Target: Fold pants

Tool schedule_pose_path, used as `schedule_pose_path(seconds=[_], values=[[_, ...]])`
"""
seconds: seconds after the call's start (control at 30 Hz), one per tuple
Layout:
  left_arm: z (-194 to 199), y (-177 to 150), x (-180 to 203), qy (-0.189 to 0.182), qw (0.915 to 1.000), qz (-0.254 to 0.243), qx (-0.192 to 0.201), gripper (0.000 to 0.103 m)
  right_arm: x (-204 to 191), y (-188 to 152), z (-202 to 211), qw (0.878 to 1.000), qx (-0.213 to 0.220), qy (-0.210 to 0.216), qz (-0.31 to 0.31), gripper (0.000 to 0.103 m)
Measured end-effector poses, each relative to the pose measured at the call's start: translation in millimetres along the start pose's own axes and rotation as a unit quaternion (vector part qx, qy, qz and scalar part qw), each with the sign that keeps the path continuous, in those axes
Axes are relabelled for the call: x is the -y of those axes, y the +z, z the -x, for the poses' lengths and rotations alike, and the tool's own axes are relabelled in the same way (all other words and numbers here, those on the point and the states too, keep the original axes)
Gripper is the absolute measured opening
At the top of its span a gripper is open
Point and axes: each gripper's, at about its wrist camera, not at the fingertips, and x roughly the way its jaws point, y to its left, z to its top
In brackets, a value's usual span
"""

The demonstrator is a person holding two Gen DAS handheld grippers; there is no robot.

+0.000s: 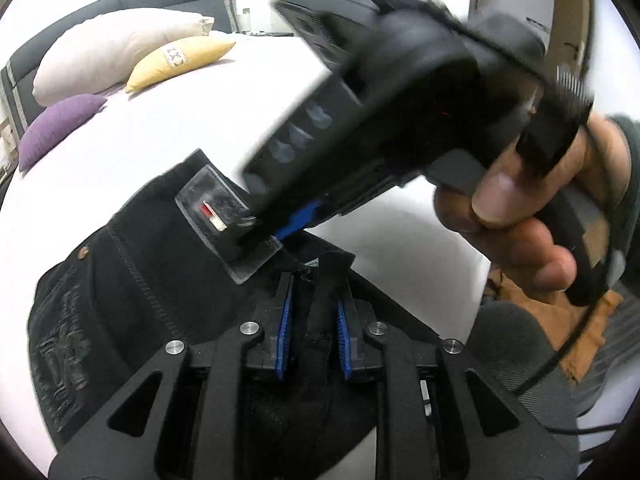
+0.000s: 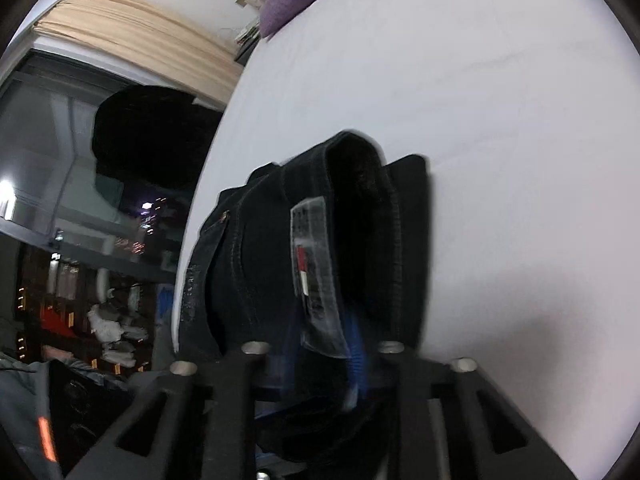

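Observation:
Black pants (image 1: pixel 132 280) lie bunched on the white bed (image 1: pixel 168 132), with a clear waistband label (image 1: pixel 224 220) showing. My left gripper (image 1: pixel 312 312) is shut on a fold of the black fabric between its blue pads (image 1: pixel 285 320). My right gripper (image 1: pixel 256 236) crosses the left wrist view from the upper right, its tip at the label. In the right wrist view the pants (image 2: pixel 256 256) fill the middle. There my right gripper (image 2: pixel 324 344) is shut on the waistband by the label (image 2: pixel 316 276).
A white pillow (image 1: pixel 112 48), a yellow pillow (image 1: pixel 180 60) and a purple cushion (image 1: pixel 56 128) lie by the dark headboard (image 1: pixel 120 0). The bed's edge (image 2: pixel 208 184) runs beside a dark window (image 2: pixel 80 200) and beige curtain (image 2: pixel 132 36).

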Motion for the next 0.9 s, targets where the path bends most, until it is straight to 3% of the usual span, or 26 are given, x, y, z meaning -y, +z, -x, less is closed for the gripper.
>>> schedule_pose_path(seconds=[0.07, 0.1, 0.17, 0.2, 0.23, 0.4, 0.57, 0.67, 0.77, 0.8, 0.9], values=[[18, -6, -5, -0.017, 0.9998, 0.012, -0.001, 0.021, 6, -6, 12, 1.0, 0.016, 0.008, -0.012, 0.014], [30, -5, -9, -0.027, 0.9995, 0.019, 0.006, 0.029, 7, -8, 13, 1.0, 0.019, 0.007, -0.014, 0.013], [51, -5, -19, -0.032, 0.9988, 0.027, 0.026, 0.056, 9, -13, 14, 0.999, 0.025, 0.0, -0.024, 0.011], [62, -6, -25, -0.025, 0.9984, 0.032, 0.04, 0.08, 11, -15, 14, 0.999, 0.029, -0.001, -0.032, 0.011], [76, -8, -34, -0.015, 0.997, 0.044, 0.062, 0.086, 13, -17, 17, 0.999, 0.033, 0.0, -0.035, 0.011], [96, -17, -85, 0.028, 0.9909, 0.099, 0.087, 0.086, 20, -29, 37, 0.996, 0.066, 0.01, -0.053, 0.009], [74, -32, -130, 0.063, 0.9855, 0.142, 0.068, 0.086, 37, -57, 37, 0.992, 0.079, 0.019, -0.099, 0.008], [50, -45, -144, 0.074, 0.986, 0.143, 0.043, 0.086, 43, -69, 40, 0.986, 0.103, 0.031, -0.129, 0.008], [-8, -54, -158, 0.09, 0.9866, 0.134, -0.026, 0.086, 58, -72, 33, 0.981, 0.114, 0.038, -0.151, 0.008], [-13, -57, -161, 0.092, 0.9866, 0.132, -0.027, 0.086, 56, -70, 34, 0.982, 0.114, 0.039, -0.148, 0.009], [-11, -56, -160, 0.1, 0.9868, 0.125, -0.022, 0.086, 40, -65, 51, 0.982, 0.121, -0.018, -0.141, 0.012]])
